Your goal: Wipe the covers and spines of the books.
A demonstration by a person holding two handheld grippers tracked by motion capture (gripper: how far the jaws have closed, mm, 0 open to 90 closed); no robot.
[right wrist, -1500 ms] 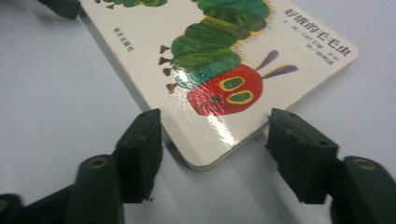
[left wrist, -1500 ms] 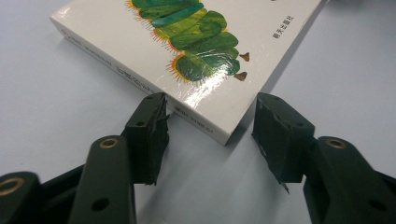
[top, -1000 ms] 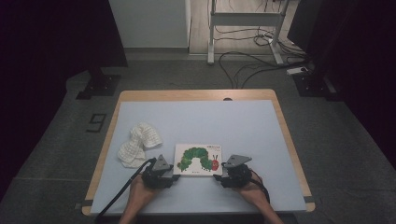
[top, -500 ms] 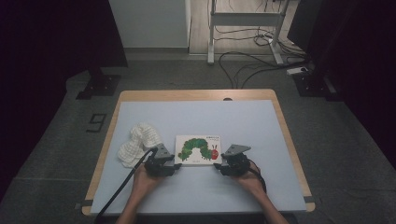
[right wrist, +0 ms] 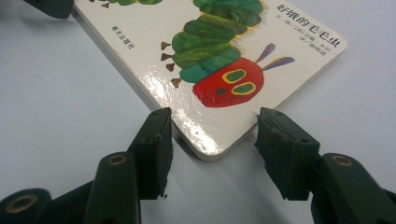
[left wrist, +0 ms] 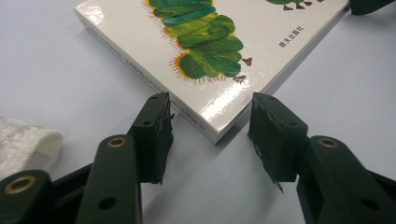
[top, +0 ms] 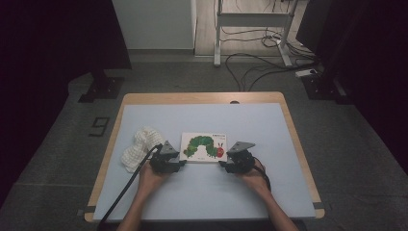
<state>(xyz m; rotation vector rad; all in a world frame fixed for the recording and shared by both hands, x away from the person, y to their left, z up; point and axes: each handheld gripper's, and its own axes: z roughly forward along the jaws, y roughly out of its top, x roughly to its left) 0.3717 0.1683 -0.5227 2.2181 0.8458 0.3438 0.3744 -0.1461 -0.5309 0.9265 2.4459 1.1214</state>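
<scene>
Early stage: caterpillar picture book (top: 204, 147) lies flat and closed mid-table beside the white cloth (top: 139, 148), left gripper (left wrist: 208, 132) and right gripper (right wrist: 212, 141) each bracket a near corner, jaws apart and not clamped, so gripping and lifting or opening remain.

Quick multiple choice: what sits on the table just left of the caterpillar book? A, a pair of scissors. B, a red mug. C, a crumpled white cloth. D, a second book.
C: in the high view a crumpled white cloth lies on the table just left of the caterpillar book, beside the left gripper.
</scene>
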